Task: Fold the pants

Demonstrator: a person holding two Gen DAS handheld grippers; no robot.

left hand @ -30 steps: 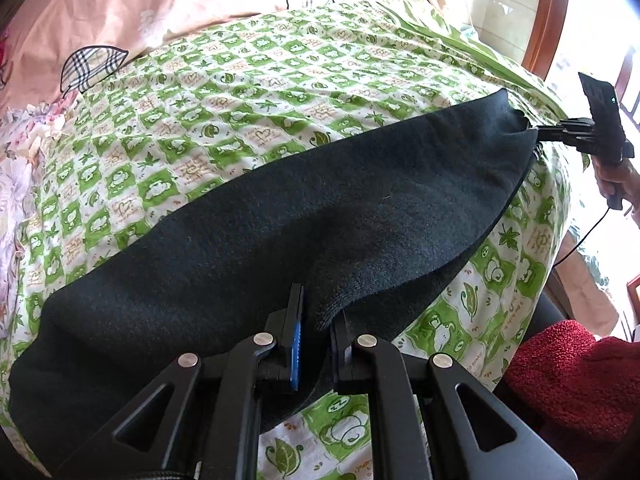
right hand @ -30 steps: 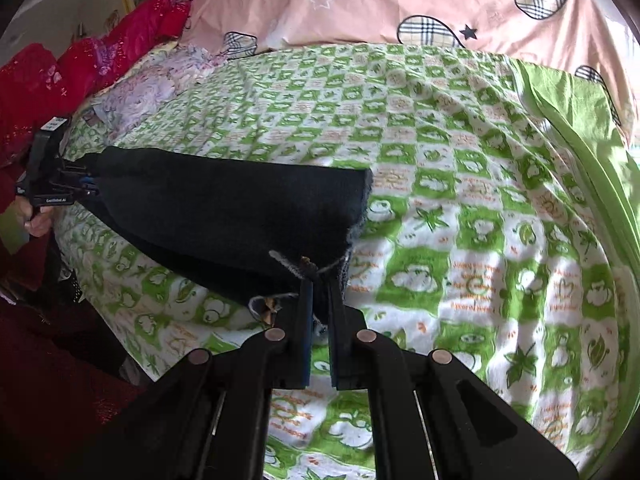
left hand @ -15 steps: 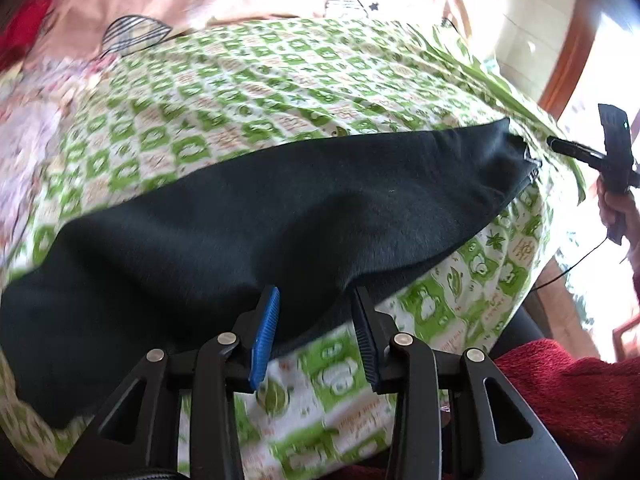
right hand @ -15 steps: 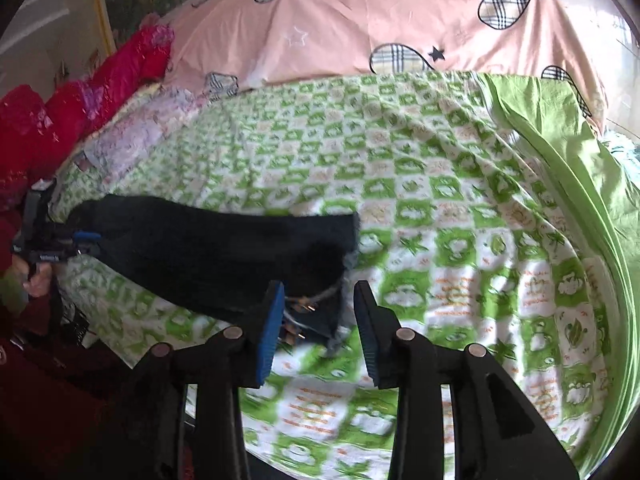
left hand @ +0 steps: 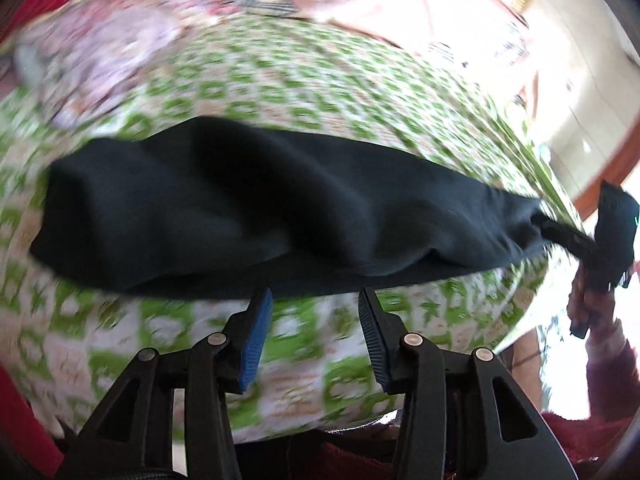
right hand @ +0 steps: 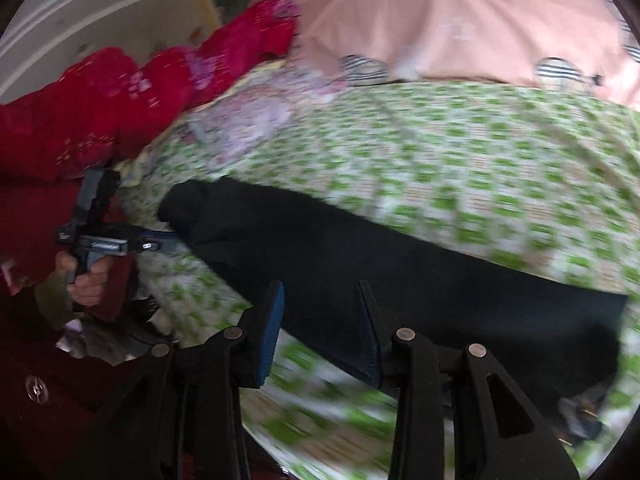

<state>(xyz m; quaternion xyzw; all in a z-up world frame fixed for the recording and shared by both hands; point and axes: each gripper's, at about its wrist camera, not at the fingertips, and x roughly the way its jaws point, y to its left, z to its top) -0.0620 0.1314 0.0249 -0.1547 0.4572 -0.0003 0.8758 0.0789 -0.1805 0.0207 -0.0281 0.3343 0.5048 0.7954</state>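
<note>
The black pants [left hand: 280, 208] lie in a long folded strip across the green-and-white checked bed sheet [left hand: 280, 80]. My left gripper [left hand: 316, 300] hovers just short of the pants' near edge. Its jaws are opening and nothing is between them. In the right wrist view the pants [right hand: 400, 272] run from left to lower right. My right gripper [right hand: 320, 292] stands open above their middle, and its pads do not press the cloth. Each view also shows the other gripper beside one end of the pants: the right gripper [left hand: 560, 236] and the left gripper [right hand: 168, 240].
A pink quilt [right hand: 460, 20] with plaid hearts fills the back of the bed. Red clothing [right hand: 140, 92] and a floral cloth [right hand: 248, 120] lie at the left. A person's hand [right hand: 88, 280] in a dark red sleeve holds the left gripper at the bed's edge.
Both grippers were shut on the pants' ends a second ago. They have opened, let go and drawn back, and the pants now lie loose on the sheet. Both views have swung sideways.
</note>
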